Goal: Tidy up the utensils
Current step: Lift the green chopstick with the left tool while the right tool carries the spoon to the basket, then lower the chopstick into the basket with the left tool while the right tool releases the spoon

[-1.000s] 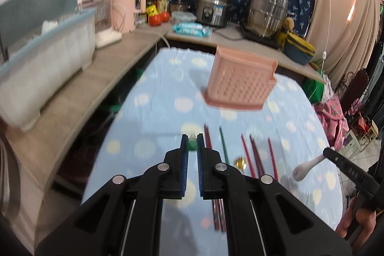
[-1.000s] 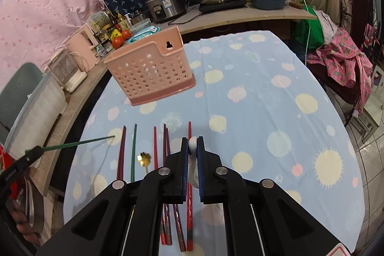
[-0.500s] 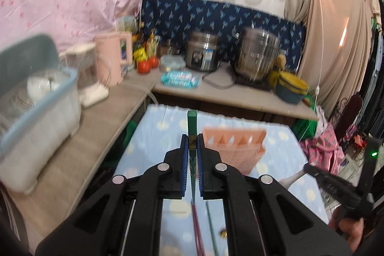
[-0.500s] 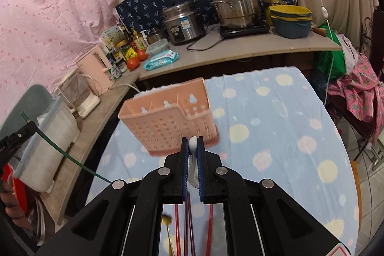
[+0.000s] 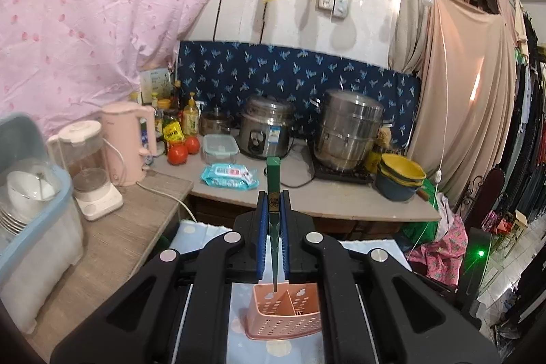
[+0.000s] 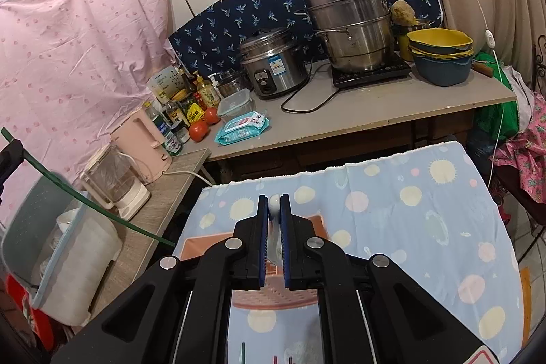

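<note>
Left gripper [image 5: 273,210] clamped on 1 green chopstick [image 5: 273,174] above the pink basket [image 5: 290,316], right gripper [image 6: 273,210] clamped on 1 white spoon [image 6: 273,202] over that basket

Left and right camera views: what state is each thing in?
Left gripper: shut on green chopstick, lifted.
Right gripper: shut on white spoon.
Pink perforated plastic basket: upright, compartments look empty.
Clear food container: lidded.
</note>
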Demonstrator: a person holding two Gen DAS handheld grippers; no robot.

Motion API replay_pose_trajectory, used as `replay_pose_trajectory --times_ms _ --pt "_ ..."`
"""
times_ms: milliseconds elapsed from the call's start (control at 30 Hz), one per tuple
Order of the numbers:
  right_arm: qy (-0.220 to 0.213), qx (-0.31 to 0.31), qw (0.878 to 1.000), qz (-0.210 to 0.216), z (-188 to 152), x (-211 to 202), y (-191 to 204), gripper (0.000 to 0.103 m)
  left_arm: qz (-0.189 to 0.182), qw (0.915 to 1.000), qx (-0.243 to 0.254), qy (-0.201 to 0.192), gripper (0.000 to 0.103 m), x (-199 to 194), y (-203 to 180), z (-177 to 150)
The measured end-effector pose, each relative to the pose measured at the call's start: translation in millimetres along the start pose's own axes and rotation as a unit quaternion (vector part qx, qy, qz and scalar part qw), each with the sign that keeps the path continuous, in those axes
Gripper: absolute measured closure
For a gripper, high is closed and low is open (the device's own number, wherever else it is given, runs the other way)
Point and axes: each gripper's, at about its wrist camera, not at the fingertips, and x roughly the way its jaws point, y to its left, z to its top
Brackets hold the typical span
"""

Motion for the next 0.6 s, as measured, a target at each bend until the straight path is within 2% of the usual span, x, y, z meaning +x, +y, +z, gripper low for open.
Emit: replay_pose_trajectory --times_ms 267,533,567,600 --pt "0.040 0.006 0.999 -0.027 -9 46 -15 0.096 0.013 0.9978 0.000 0.065 0.096 60 4 -37" --pt "0.057 0.009 0.997 -0.047 -23 65 -27 0.094 0.020 0.9951 -0.003 0.096 0.095 86 10 -60" --pt "0.054 0.008 0.997 -0.050 -23 65 -27 0.092 0.022 0.9950 -0.003 0.097 0.095 87 10 -62" --pt "0.052 0.004 0.997 -0.052 -23 64 -26 0.090 0.027 0.9949 -0.003 0.098 0.089 88 10 -62"
